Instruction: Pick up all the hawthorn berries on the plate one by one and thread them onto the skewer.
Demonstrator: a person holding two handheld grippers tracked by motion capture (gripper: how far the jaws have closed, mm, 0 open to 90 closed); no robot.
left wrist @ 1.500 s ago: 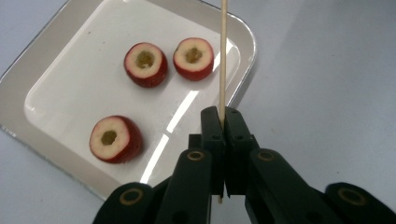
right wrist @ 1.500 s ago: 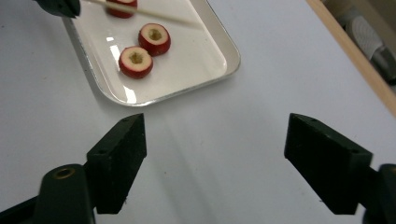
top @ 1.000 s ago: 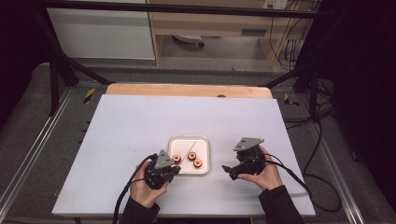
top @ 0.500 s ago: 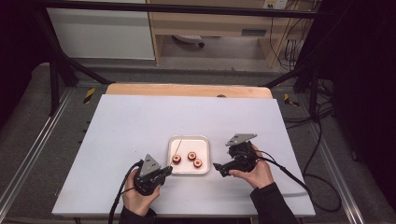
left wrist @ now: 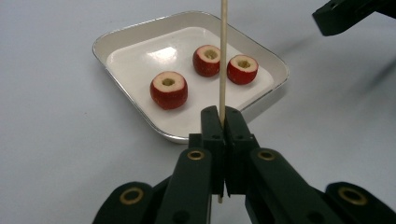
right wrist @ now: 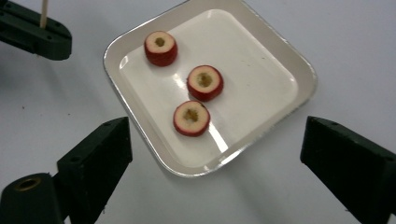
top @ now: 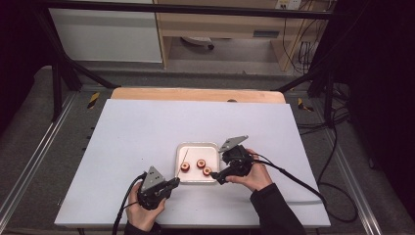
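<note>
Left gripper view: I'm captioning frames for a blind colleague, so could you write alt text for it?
The left gripper, its two black jaws shut, holds a thin wooden skewer upright. Behind it on the white table sits a white tray with three red cored fruit pieces, cut sides up. The tip of the right gripper shows at top right.

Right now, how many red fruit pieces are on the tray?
3, all on the white tray: one toward the skewer side, one in the middle, one closest to the right tongs. None seem hidden.
</note>
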